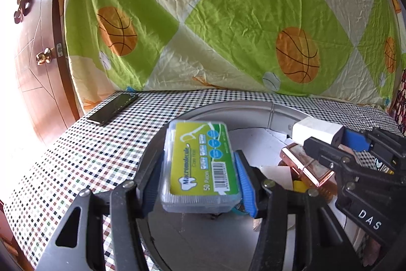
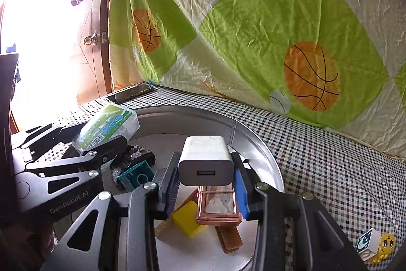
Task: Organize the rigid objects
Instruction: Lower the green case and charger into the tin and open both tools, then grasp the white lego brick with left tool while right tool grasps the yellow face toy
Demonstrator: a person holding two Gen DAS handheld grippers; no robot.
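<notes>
My left gripper (image 1: 200, 169) is shut on a clear dental floss pick box (image 1: 200, 166) with a green label and holds it above the round metal tray (image 1: 228, 108). My right gripper (image 2: 205, 177) is shut on a white USB charger (image 2: 206, 159) and holds it above the same tray (image 2: 256, 141). In the tray lie a copper-framed case (image 2: 218, 207), a yellow block (image 2: 187, 219), a brown comb (image 2: 229, 238), a teal square piece (image 2: 137, 178) and a dark glittery object (image 2: 134, 155). The charger (image 1: 317, 131) and the right gripper (image 1: 355, 144) also show in the left wrist view.
A black phone (image 1: 111, 108) lies on the checkered tablecloth at the back left. A basketball-print sheet (image 1: 228, 17) hangs behind the table. A wooden door (image 1: 38, 55) stands at the left. A white cube and a yellow toy (image 2: 375, 244) sit at the front right.
</notes>
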